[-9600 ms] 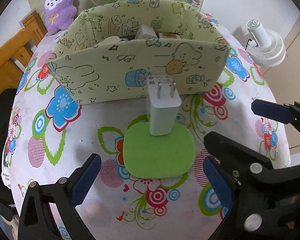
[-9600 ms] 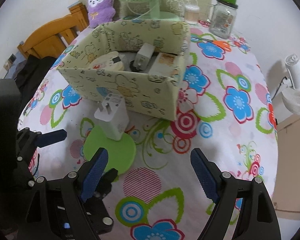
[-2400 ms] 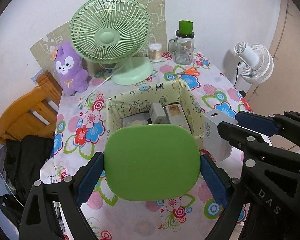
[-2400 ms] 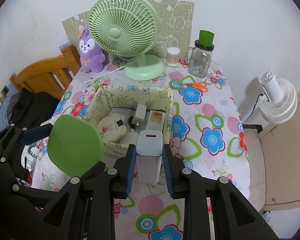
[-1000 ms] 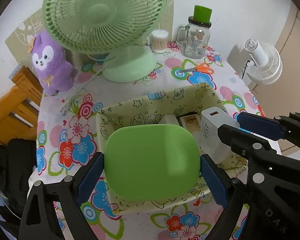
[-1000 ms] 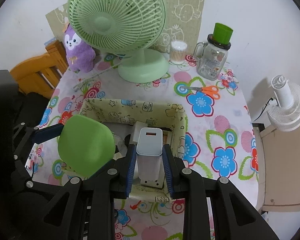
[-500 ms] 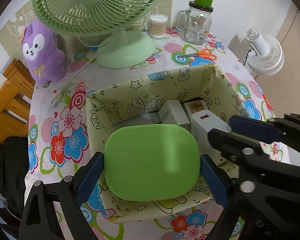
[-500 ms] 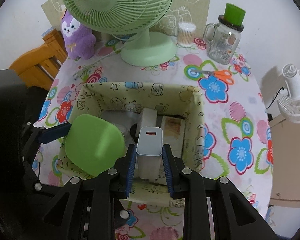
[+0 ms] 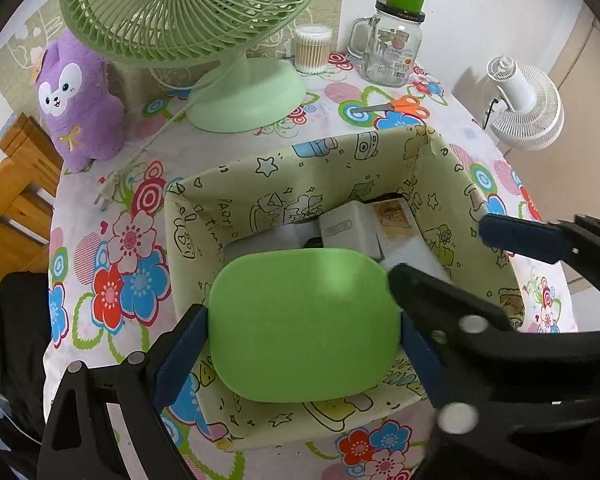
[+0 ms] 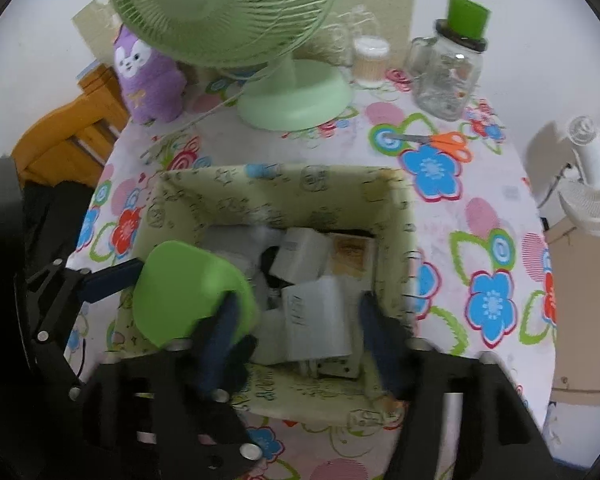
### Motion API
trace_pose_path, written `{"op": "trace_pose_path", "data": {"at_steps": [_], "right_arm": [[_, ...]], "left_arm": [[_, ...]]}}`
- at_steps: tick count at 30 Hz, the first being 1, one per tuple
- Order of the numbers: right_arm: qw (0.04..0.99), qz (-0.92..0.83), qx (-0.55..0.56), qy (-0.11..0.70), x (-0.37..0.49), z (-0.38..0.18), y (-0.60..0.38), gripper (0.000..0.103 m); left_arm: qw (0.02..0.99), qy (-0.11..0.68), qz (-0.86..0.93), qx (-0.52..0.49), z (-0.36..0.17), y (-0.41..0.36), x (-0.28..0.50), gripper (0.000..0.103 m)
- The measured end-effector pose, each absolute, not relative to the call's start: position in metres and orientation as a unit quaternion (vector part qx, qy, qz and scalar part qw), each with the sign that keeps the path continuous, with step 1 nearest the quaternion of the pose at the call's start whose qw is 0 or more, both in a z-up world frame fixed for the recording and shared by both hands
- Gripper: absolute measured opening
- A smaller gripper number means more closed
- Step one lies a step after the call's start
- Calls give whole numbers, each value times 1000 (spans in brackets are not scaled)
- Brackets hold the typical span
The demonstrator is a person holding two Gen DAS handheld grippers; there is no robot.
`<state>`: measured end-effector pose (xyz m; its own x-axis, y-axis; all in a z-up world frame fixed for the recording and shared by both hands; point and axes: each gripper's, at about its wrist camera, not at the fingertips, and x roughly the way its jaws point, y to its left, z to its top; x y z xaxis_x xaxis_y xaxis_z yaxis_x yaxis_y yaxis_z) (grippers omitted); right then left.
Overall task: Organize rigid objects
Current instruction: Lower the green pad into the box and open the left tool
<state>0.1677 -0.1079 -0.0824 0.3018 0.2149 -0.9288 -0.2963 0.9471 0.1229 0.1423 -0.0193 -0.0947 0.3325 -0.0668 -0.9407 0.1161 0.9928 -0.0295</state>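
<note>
Nearest the lens in the left wrist view, the left gripper (image 9: 302,340) has its blue pads pressed on both sides of the green pad (image 9: 304,326), a flat rounded-square thing hanging over the lower half of the fabric bin (image 9: 260,188). So that one isn't put away yet.

In the right wrist view the right gripper (image 10: 296,332) sits at the bottom of the frame with its jaws opening. The white charger (image 10: 314,324) is between them but the pads look clear of it, and it's lying inside the bin toward the near wall. The picture is blurry there, so I can't swear it has fully settled.

Further in, mid-frame, the bin already holds another white adapter (image 10: 300,260) and a small box with a tan label (image 10: 352,256), plus something dark I can't make out.

Beyond the bin, upper part of the frame, are the green fan (image 9: 220,40), purple plush (image 9: 80,100), glass jar (image 9: 392,48) and orange scissors (image 9: 396,106) on the flowery tablecloth (image 9: 100,240).

My read: charger basically done, green pad is what's left to drop in. Whether the scissors count too, no idea.
</note>
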Motion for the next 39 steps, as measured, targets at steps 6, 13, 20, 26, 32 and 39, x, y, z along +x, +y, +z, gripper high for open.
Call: {"op": "trace_pose_path", "data": {"at_steps": [6, 13, 20, 26, 32, 39], "right_arm": [[815, 143, -42, 560, 164, -74, -122, 73], [820, 113, -35, 559, 162, -71, -143, 74], [818, 87, -31, 568, 160, -78, -160, 77], [811, 53, -32, 582, 160, -89, -171, 79], [806, 52, -28, 589, 161, -94, -175, 79], [803, 52, -27, 592, 160, -96, -174, 79]], "left_arm": [[816, 575, -62, 23, -96, -24, 147, 95], [815, 572, -83, 33, -97, -44, 151, 95], [812, 574, -90, 52, -103, -58, 155, 95], [807, 583, -70, 57, -113, -54, 161, 95], [804, 588, -66, 57, -118, -50, 163, 96], [802, 591, -65, 59, -121, -48, 163, 101]]}}
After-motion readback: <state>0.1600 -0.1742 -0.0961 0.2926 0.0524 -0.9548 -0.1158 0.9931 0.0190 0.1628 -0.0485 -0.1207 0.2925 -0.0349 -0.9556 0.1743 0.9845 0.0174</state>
